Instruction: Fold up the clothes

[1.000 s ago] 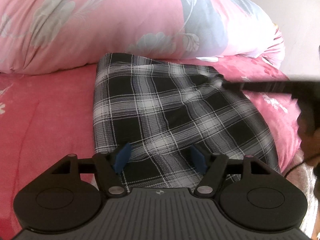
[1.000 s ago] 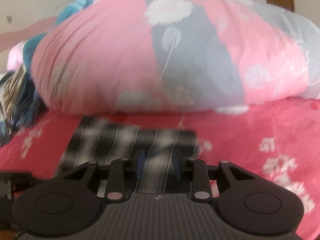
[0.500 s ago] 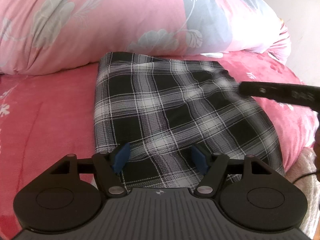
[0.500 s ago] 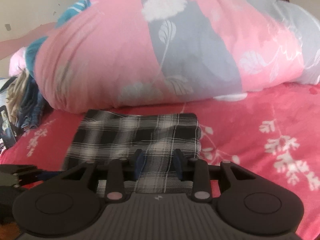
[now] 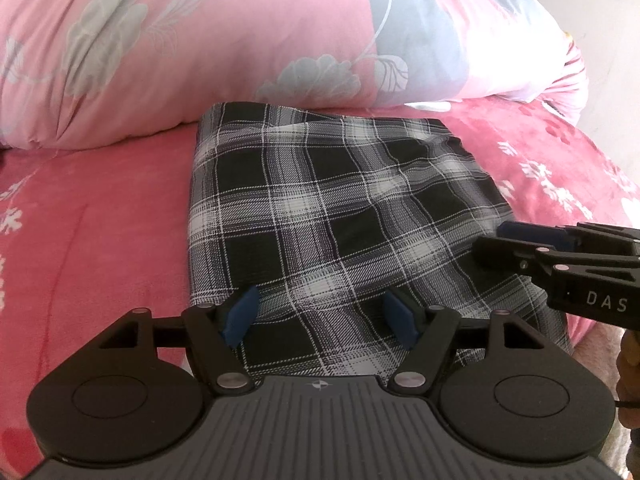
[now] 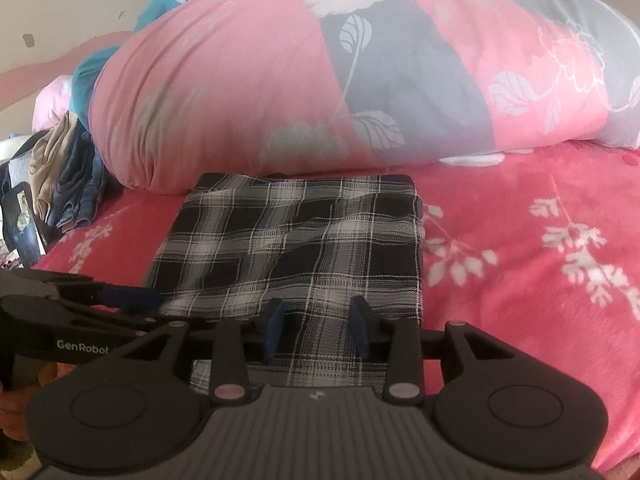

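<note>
A black-and-white plaid garment (image 5: 328, 216) lies folded into a flat rectangle on the red bed; it also shows in the right wrist view (image 6: 296, 248). My left gripper (image 5: 320, 314) is open and empty, its blue pads spread over the garment's near edge. My right gripper (image 6: 318, 326) is open and empty above the garment's near edge. In the left wrist view the right gripper (image 5: 516, 240) reaches in from the right over the garment's right side. In the right wrist view the left gripper (image 6: 120, 300) reaches in from the left at the garment's left edge.
A big rolled pink and grey floral duvet (image 5: 240, 40) lies right behind the garment. The red floral blanket (image 6: 540, 264) covers the bed. A pile of clothes (image 6: 60, 176) sits at the far left. The bed edge drops off at right (image 5: 600, 328).
The right gripper has pulled back from the garment's far right corner toward its near right side. The left gripper has stayed put, open. The garment lies still.
</note>
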{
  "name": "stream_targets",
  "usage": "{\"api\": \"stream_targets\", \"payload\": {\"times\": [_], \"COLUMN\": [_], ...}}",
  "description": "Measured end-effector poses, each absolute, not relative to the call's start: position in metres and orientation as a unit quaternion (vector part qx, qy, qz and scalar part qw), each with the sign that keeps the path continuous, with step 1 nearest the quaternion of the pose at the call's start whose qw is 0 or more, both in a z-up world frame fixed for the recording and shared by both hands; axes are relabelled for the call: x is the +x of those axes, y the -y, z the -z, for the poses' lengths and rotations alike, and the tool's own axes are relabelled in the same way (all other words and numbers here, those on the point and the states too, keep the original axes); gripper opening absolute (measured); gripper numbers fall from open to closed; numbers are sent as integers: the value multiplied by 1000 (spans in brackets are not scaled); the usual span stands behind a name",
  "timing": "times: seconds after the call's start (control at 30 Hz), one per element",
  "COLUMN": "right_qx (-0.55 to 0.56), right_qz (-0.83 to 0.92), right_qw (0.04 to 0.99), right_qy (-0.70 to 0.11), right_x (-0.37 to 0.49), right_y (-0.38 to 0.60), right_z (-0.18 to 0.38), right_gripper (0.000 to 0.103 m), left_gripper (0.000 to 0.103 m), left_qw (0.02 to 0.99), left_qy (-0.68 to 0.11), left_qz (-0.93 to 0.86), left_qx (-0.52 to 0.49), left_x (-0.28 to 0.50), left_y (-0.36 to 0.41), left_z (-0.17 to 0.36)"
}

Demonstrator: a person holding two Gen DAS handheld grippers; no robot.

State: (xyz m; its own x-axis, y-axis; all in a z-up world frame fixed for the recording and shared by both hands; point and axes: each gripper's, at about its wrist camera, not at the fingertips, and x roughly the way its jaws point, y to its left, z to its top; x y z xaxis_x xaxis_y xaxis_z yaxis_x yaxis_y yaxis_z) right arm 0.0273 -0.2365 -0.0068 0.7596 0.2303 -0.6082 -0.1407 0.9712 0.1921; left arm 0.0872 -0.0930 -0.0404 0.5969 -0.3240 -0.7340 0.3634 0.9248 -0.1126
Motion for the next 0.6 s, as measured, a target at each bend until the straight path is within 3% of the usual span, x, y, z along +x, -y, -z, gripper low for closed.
{"api": "stream_targets", "payload": {"times": [0.6], "right_qx": [60], "right_qz": [-96], "right_qw": [939], "right_qy": [-324], "right_x": [23], "right_y": [232], "right_z": [10], "right_gripper": [43], "left_gripper": [73], "left_qw": [895], "left_qy": [-402], "left_qz": [194], "left_qx": [16], "left_x": [87], "left_y": [92], "left_z": [42]}}
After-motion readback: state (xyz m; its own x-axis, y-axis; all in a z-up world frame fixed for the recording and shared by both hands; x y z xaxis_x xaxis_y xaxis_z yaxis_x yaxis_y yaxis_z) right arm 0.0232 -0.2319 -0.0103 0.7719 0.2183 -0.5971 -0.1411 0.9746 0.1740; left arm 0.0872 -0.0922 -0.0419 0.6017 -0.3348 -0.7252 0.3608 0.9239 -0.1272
